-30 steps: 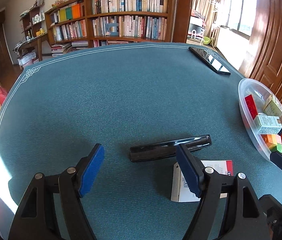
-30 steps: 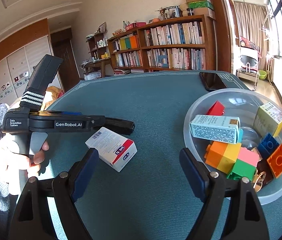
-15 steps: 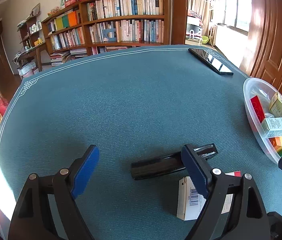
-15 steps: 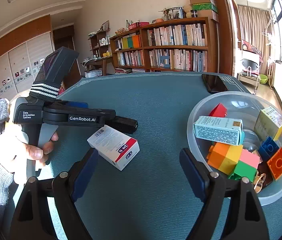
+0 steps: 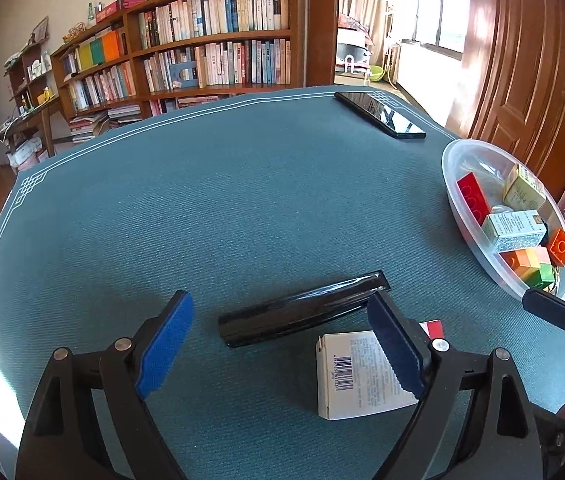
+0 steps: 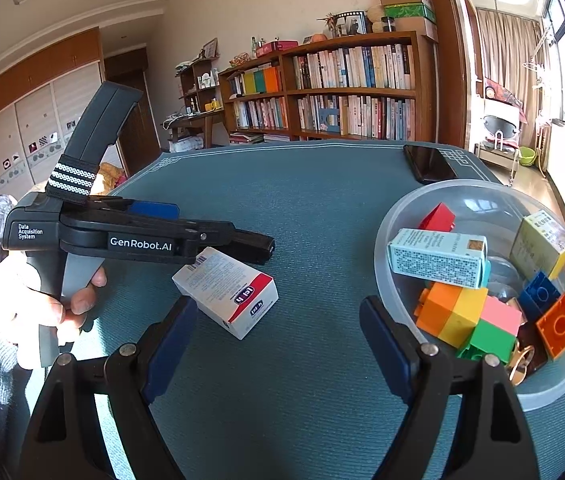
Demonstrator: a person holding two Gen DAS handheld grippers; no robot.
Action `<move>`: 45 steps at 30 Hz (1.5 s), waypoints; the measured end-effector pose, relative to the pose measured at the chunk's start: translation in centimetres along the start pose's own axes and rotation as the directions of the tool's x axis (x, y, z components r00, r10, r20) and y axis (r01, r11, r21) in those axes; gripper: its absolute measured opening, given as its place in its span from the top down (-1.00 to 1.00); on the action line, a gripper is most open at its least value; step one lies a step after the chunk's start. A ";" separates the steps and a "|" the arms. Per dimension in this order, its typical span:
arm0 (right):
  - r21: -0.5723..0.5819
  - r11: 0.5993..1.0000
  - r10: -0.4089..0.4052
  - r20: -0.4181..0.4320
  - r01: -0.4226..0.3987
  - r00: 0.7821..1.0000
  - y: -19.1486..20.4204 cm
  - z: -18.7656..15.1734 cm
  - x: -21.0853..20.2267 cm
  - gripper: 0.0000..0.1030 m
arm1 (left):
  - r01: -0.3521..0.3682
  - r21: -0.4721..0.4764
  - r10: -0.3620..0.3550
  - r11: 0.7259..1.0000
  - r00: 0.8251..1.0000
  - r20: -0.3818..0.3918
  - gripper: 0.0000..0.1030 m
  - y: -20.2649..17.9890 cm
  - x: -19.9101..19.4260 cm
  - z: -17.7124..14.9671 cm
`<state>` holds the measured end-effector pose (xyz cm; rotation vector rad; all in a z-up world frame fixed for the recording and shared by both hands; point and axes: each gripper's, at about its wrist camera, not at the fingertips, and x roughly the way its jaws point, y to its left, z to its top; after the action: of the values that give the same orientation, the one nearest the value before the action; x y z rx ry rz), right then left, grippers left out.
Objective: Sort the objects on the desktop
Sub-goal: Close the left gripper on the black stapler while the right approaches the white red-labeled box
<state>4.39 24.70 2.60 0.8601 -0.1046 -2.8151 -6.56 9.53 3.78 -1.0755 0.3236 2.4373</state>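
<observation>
Two grippers work over the teal surface (image 5: 242, 208). The left gripper (image 5: 280, 344) is opening, nothing pressed between its pads; a black bar (image 5: 302, 314) and white box (image 5: 358, 376) lie beneath it, left of the clear bowl (image 6: 394, 216). The right gripper (image 6: 278, 344) hangs released, empty, beside the bowl. Only the right view shows the hand (image 6: 62, 312) and the bowl's contents fully: two cartons and several bricks. One phone (image 5: 380, 114) lies beyond the bowl.

A white box with a red end (image 6: 226, 291) lies flat on the green table (image 5: 210, 200), touching a glossy black bar (image 5: 302, 314); toy bricks (image 6: 466, 316) and cartons (image 6: 436, 258) fill the clear bowl (image 6: 386, 240).
</observation>
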 end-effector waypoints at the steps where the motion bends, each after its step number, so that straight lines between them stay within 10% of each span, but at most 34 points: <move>1: 0.002 1.000 0.000 -0.001 0.000 1.000 -0.1 0.0 0.0 -0.68 | -0.021 0.014 0.021 1.000 1.000 -0.016 -0.78 -0.3 0.5 0.0; 25: 0.004 1.000 0.002 -0.013 -0.002 1.000 -0.1 0.0 0.3 -0.68 | -0.059 -0.040 0.058 0.997 0.998 -0.027 -0.78 0.6 2.2 0.3; 36: -0.011 1.000 0.002 0.002 -0.002 1.000 0.3 0.0 0.0 -0.68 | -0.189 -0.282 0.178 0.941 0.982 -0.065 -0.78 5.2 1.3 -2.0; 45: -0.002 1.000 0.004 -0.011 -0.004 1.000 -0.1 0.1 0.4 -0.68 | -0.142 -0.024 0.142 0.990 0.990 -0.016 -0.78 1.3 1.6 -0.5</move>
<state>3.99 24.69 2.48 0.8733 -0.1016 -2.8065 -7.84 8.70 2.28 -1.1158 0.3882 2.5660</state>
